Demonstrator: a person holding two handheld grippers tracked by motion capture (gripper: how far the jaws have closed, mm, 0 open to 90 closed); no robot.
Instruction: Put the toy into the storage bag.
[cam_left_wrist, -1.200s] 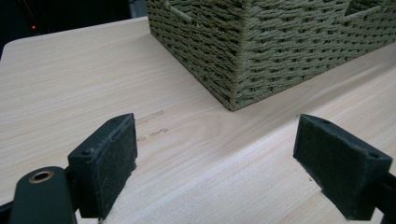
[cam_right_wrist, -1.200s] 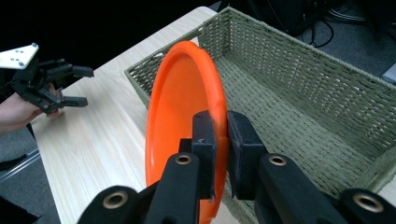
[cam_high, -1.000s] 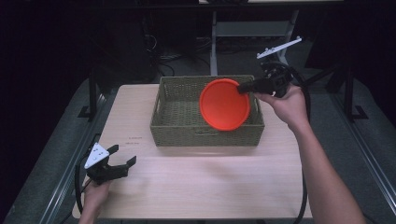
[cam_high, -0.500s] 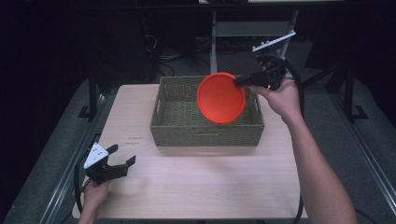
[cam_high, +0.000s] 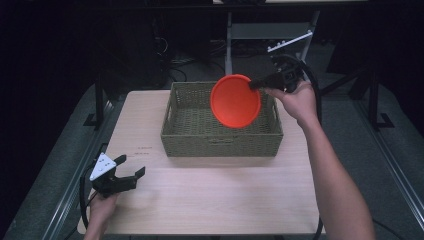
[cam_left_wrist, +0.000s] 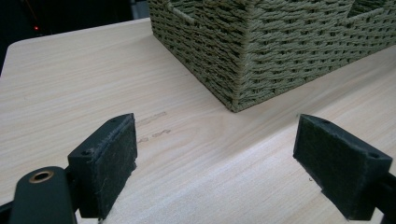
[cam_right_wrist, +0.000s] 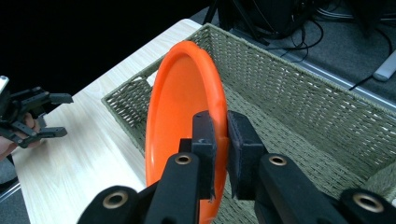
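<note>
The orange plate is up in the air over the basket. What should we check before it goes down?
1. Right gripper pinches the orange plate by its rim: ok.
2. Plate is above the basket, not over bare table: ok.
3. Basket floor under the plate is free of other things: ok where it shows; the part behind the plate, cannot tell.
4. Left gripper is open and well away from the basket: ok.
5. Plate is level for laying flat: not ok, it stands on edge.
</note>
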